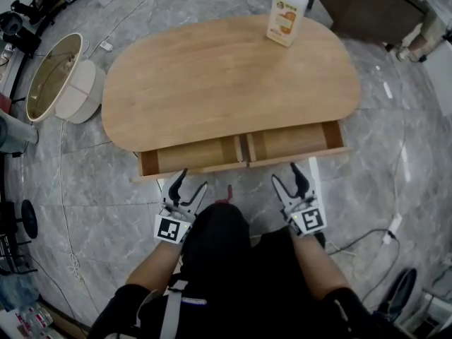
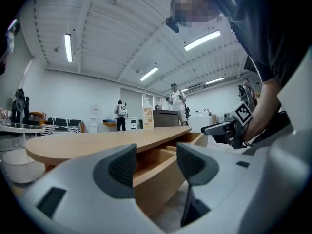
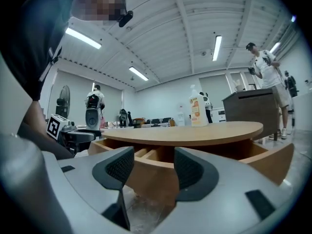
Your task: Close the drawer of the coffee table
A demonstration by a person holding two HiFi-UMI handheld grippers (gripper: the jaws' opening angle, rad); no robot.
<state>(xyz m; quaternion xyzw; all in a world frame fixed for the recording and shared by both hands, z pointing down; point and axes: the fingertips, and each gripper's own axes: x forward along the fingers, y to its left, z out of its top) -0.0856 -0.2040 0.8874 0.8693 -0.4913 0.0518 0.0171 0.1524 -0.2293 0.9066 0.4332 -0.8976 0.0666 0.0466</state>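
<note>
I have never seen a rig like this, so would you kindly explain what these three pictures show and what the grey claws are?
No robot here: a person holds a two-jaw gripper in each hand. The head view looks down from a camera on the person's head, showing the left gripper and right gripper before a wooden coffee table. The other two pictures come from cameras riding on each gripper, looking along its jaws. The table's drawer stands pulled open, and a bottle stands near the tabletop's far edge. Both grippers are open and hold nothing.
</note>
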